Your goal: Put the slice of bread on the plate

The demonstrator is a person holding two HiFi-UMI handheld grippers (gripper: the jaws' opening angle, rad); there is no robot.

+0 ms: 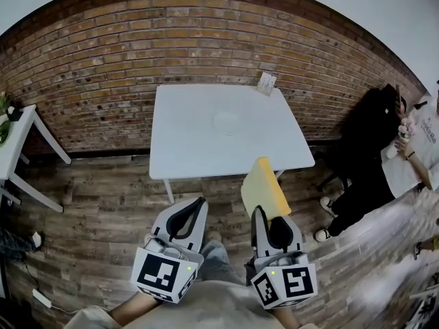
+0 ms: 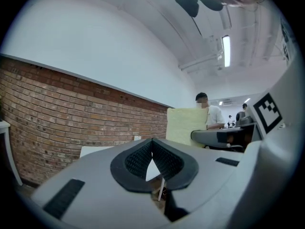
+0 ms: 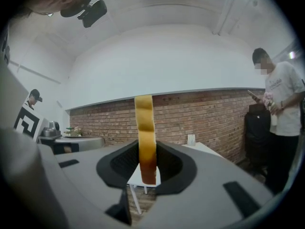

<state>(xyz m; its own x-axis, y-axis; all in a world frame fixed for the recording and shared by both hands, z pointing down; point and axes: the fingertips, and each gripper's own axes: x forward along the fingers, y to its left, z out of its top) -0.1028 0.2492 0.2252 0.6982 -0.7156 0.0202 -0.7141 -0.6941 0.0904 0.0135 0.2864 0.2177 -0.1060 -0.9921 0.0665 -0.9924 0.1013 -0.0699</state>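
A pale yellow slice of bread (image 1: 263, 187) stands upright on edge in my right gripper (image 1: 269, 218), which is shut on its lower crust. In the right gripper view the slice (image 3: 145, 128) rises edge-on between the dark pads (image 3: 169, 163). My left gripper (image 1: 199, 203) is held beside it, shut and holding nothing, its pads (image 2: 164, 159) meeting at the tips. Both grippers hover over the wooden floor, short of the white table (image 1: 185, 149). On that table lies a white plate (image 1: 228, 122), faint against the top. The left gripper view shows the bread (image 2: 183, 125) to its right.
A small card stand (image 1: 266, 82) sits at the table's far right corner, against the brick wall (image 1: 103, 67). A person in a white shirt (image 1: 418, 149) stands at the right beside a black chair or bag (image 1: 367, 136). Another white table (image 1: 17, 149) is at the left edge.
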